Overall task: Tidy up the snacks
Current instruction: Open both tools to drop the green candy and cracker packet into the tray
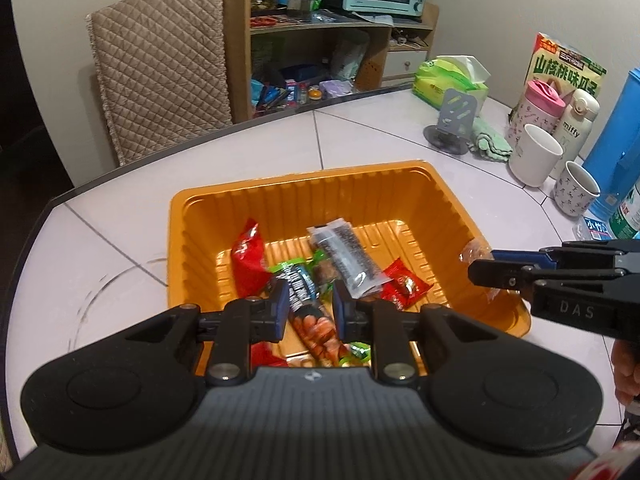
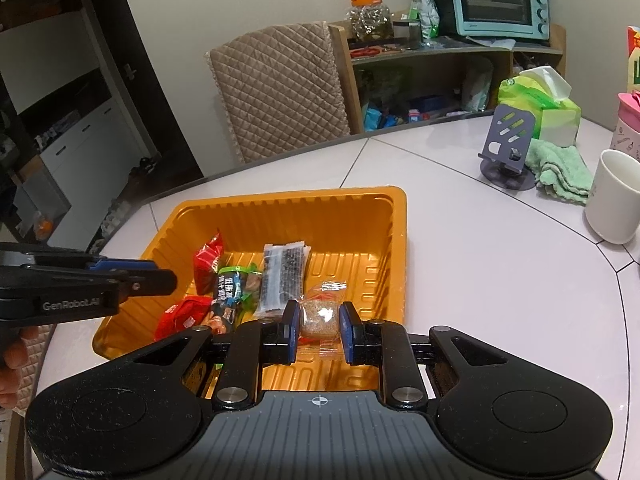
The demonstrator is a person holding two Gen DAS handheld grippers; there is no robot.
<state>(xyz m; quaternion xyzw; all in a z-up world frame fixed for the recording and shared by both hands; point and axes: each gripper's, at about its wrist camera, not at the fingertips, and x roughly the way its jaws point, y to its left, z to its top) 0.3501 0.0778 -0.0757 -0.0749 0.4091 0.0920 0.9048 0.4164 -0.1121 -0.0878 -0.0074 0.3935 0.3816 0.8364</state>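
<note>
Snacks are lying loose in the orange tray (image 1: 192,216) on the white tiled table (image 1: 120,240): a red packet (image 1: 247,258) at the far left, a dark sausage pack (image 1: 306,304) in the middle, a clear grey-and-black bar (image 1: 346,258) leaning across it, and a small red candy (image 1: 404,282) to the right. The left gripper (image 1: 307,308) is hovering over the near part of the tray with its blue pads drawn close together; the sausage pack shows between them, but whether they are pinching it or merely sitting above it cannot be told. The right gripper (image 2: 319,330) is clamping a small clear-wrapped crumbly cake (image 2: 320,318) over the tray's near right corner, the pads pressing on either side of the brown block. The step in hand seems to be dropping this cake in with the rest. Doing it well probably means lowering it close to a bare patch of the tray floor before letting go, keeping the squeeze light so the cake is not crushed, and holding the two grippers well apart.
</note>
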